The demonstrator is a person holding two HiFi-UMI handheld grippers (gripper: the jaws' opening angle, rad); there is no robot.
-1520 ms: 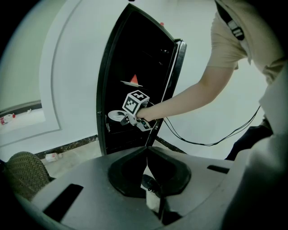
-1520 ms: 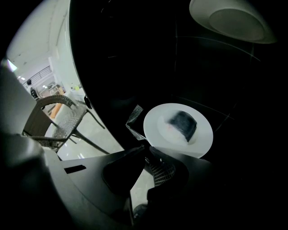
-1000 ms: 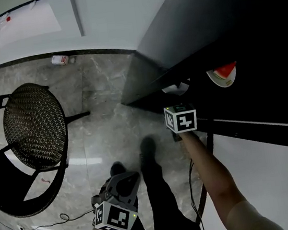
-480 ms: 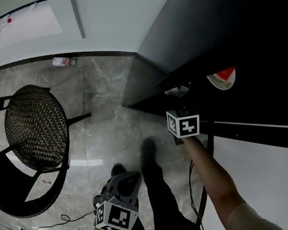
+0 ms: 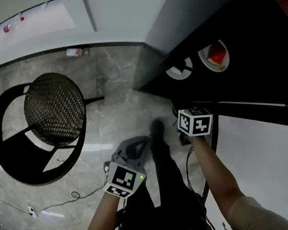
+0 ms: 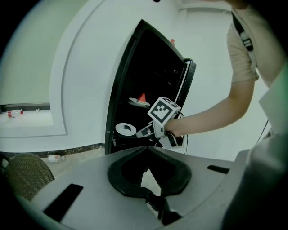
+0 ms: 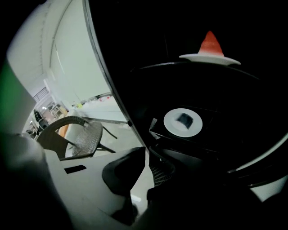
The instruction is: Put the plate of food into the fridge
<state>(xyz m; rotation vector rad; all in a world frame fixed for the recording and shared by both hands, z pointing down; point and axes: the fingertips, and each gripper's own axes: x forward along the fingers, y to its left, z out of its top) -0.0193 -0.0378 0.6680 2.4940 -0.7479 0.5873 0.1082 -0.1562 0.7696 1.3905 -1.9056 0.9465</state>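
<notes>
Plate of food (image 5: 215, 55) sits inside the open fridge (image 5: 255, 79); both tongs are empty.
In the head view we see it on a dark shelf at about 1 o'clock from the right gripper (image 7: 146, 152), with a red wedge on it and nothing touching it. A second plate (image 5: 179, 70) with a dark bit on it sits at 12 o'clock, just beside the first. The right gripper's jaws are drawn together on nothing, in front of the shelves and apart from both plates. The left gripper (image 6: 146, 152) is closed too, empty, out over the floor at 7 o'clock from the right one. We judge the placing as done. What looks left is pulling clear and closing the fridge. The chair (image 5: 54, 110) at 10 o'clock plays no part.
</notes>
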